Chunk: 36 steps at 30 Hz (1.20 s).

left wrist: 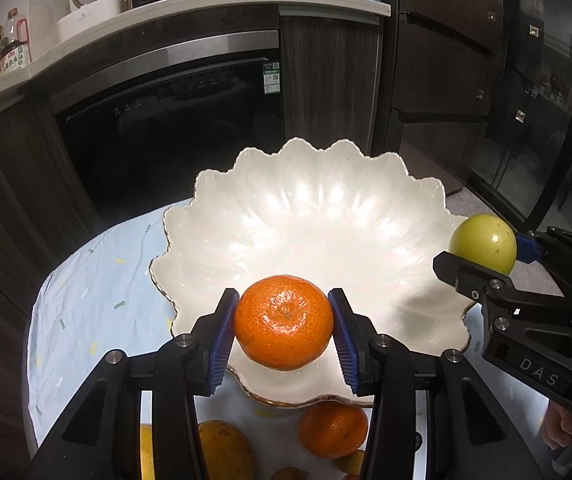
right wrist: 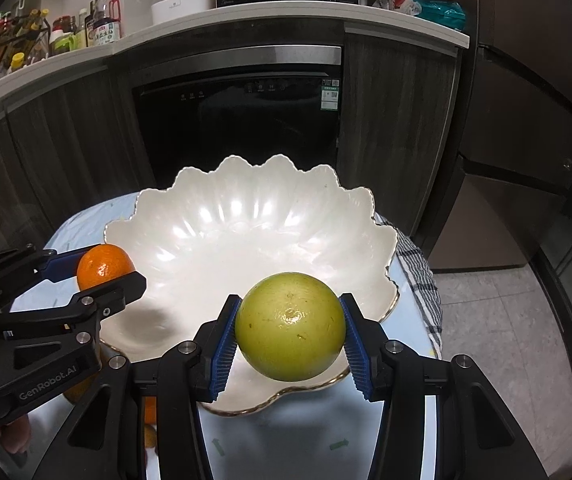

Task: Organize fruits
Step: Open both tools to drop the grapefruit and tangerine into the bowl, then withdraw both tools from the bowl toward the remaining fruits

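A white scalloped bowl (left wrist: 310,216) with a gold rim stands empty on a small round table; it also shows in the right wrist view (right wrist: 246,224). My left gripper (left wrist: 284,324) is shut on an orange mandarin (left wrist: 284,322) and holds it above the bowl's near rim. It also shows in the right wrist view (right wrist: 106,272) with the mandarin (right wrist: 102,266). My right gripper (right wrist: 290,328) is shut on a green round fruit (right wrist: 290,326) above the bowl's near right rim. It also shows in the left wrist view (left wrist: 486,248) with the fruit (left wrist: 482,244).
Another mandarin (left wrist: 332,428), a yellow mango (left wrist: 226,452) and smaller fruits lie on the light blue tablecloth (left wrist: 94,288) in front of the bowl. A checked cloth (right wrist: 422,276) hangs at the table's right edge. A dark oven (right wrist: 238,128) and cabinets stand behind.
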### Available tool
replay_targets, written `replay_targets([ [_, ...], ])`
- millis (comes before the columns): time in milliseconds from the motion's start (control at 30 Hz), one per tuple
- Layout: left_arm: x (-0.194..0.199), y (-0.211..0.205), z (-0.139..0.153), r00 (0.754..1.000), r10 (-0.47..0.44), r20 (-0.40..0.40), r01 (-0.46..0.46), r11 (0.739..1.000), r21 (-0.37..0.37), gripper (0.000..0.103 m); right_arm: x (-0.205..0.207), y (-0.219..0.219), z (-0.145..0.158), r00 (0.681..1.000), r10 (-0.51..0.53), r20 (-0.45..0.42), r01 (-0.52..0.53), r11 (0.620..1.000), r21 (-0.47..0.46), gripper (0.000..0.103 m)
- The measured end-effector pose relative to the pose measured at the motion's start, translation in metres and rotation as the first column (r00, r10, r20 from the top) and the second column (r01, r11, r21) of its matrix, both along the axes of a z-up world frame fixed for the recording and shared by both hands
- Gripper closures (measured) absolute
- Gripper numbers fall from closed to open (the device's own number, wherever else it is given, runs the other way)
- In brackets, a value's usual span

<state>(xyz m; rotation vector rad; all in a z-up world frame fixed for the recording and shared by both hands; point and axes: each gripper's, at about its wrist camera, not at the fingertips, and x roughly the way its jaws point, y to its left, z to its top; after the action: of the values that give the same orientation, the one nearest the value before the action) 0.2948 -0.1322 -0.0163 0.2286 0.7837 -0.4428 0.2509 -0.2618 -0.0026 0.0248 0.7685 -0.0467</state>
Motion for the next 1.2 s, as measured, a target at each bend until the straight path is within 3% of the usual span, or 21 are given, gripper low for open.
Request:
replay_targets([
  [167,0.003,-0.001,-0.007,1.000,0.005,-0.022,-0.005,1.000,0.010,0.057,0.002,0.000,-0.003,1.000,-0.006,-0.008,0.006,1.000,-0.010,0.053],
  [200,0.003,-0.001,-0.008,1.000,0.006,-0.026,-0.006,1.000,0.014,0.055,0.002,0.000,-0.003,1.000,-0.006,-0.006,0.006,1.000,-0.007,0.047],
  [233,0.002,-0.002,-0.008,1.000,0.006,-0.019,-0.006,1.000,0.017,0.045,0.001,0.000,-0.001,1.000,-0.011,0.007,0.011,1.000,-0.013,0.041],
  [267,0.001,-0.002,-0.007,1.000,0.007,-0.009,-0.007,1.000,0.019,0.037,-0.001,0.000,0.000,1.000,-0.015,0.020,0.016,1.000,-0.020,0.029],
  [300,0.000,-0.002,-0.006,1.000,0.008,0.001,-0.008,1.000,0.021,0.037,-0.003,0.001,0.003,0.999,-0.021,0.037,0.022,0.999,-0.032,0.022],
  [767,-0.017,0.013,0.017,0.988,0.095,0.125,-0.100,0.994,0.039,0.004,-0.016,-0.001,0.022,0.993,-0.063,0.101,0.069,0.996,-0.059,0.013],
  [1200,-0.040,0.031,0.031,0.976,0.132,0.172,-0.140,0.989,0.037,0.003,-0.034,0.006,0.033,0.988,-0.060,0.139,0.068,0.996,-0.055,0.012],
])
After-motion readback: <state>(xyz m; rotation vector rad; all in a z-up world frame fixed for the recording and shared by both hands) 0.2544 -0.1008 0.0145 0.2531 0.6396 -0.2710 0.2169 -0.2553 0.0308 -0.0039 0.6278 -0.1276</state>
